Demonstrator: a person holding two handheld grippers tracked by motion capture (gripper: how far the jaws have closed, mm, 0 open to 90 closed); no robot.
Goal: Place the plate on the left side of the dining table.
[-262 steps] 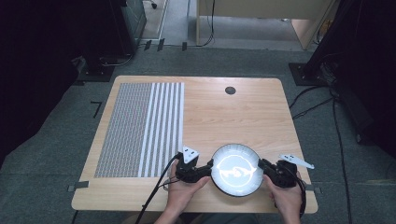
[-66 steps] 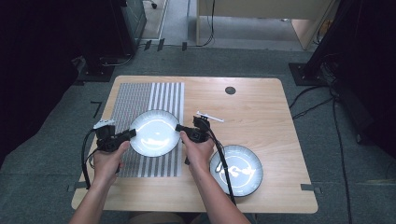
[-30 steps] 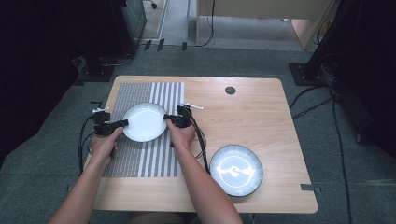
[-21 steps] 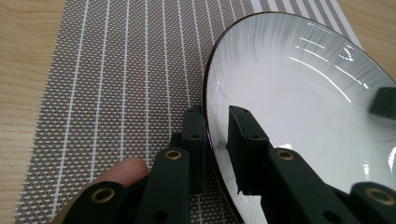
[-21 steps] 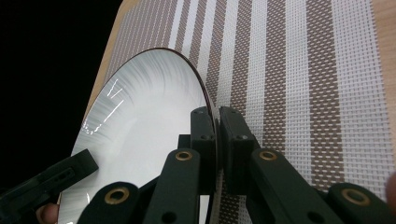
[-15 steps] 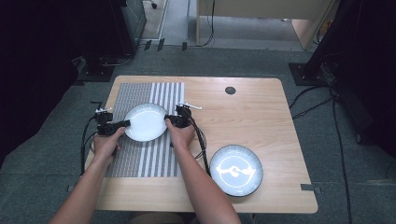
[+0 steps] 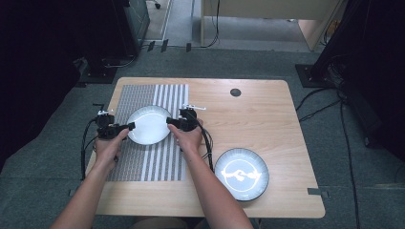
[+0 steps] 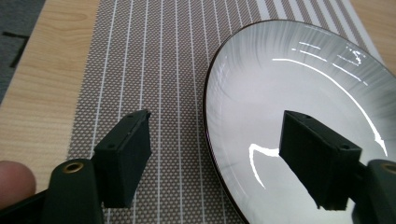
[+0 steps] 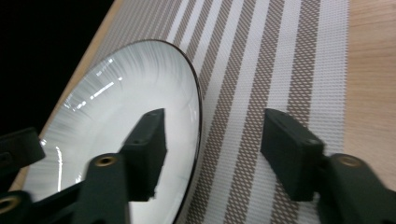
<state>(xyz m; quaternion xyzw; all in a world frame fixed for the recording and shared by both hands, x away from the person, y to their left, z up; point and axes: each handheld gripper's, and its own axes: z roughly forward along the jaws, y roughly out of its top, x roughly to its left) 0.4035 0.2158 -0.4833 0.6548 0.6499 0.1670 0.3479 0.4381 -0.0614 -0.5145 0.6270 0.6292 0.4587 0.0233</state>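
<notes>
A pale glossy plate (image 7: 149, 125) with a dark rim lies on the striped placemat (image 7: 148, 162). My left gripper (image 7: 130, 126) is at the plate's left edge and my right gripper (image 7: 169, 120) is at its right edge. In the left gripper view the plate (image 8: 299, 74) has its rim between the spread jaws of the left gripper (image 8: 215, 119), and the pads stand off it. In the right gripper view the plate (image 9: 126, 93) likewise has its rim between the parted jaws of the right gripper (image 9: 214, 114), untouched. Both pairs of jaws have just been opening.
A second plate (image 7: 241, 174) with a white pattern sits at the front right of the wooden table (image 7: 267, 124). A dark round cable hole (image 7: 235, 92) is near the far edge. Cables trail from both grippers toward the person.
The pale plate was lifted off the front right plate and set on the placemat. Within the last second both grippers' jaws spread apart and let go of its rim. The hands barely moved.
</notes>
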